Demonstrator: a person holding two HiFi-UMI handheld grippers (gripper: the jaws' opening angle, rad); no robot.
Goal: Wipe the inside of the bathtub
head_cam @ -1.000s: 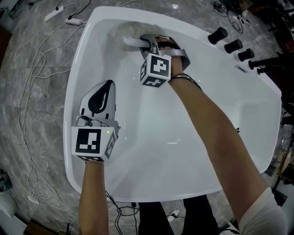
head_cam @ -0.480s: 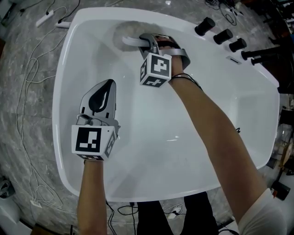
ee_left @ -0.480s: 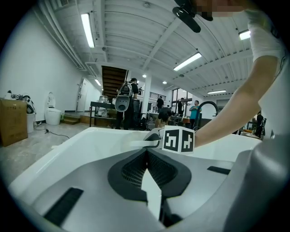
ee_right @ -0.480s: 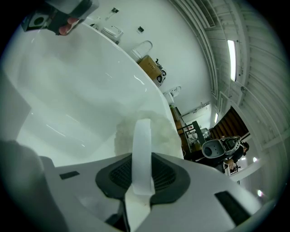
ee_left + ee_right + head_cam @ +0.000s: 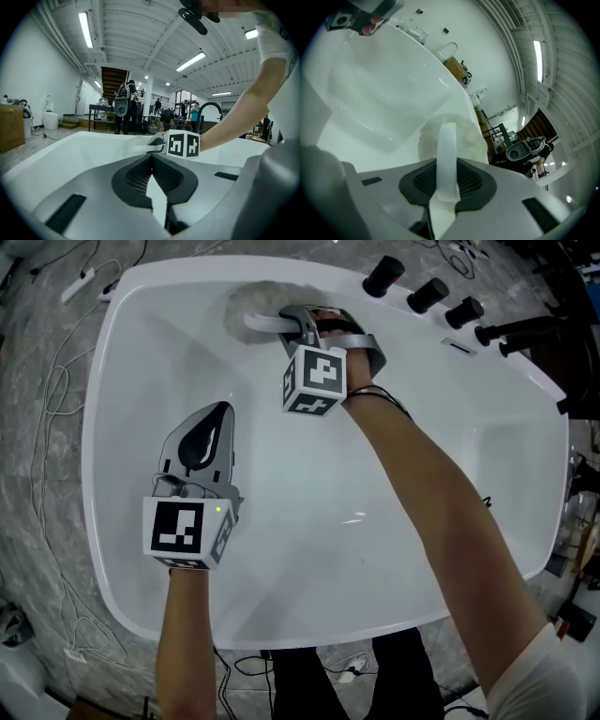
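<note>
Since a second ago the head view has swung, so the taps sit further left and higher, while both grippers keep almost the same places over the tub. The right gripper reaches to the far end of the tub, its jaws pinching the flat white handle of a fluffy white pad. The pad lies against the tub's inner wall just below the far rim. The left gripper hangs over the left inner side of the tub, well apart from the pad, its jaw tips pressed together with nothing between them. Cables trail over the grey floor left of the tub
</note>
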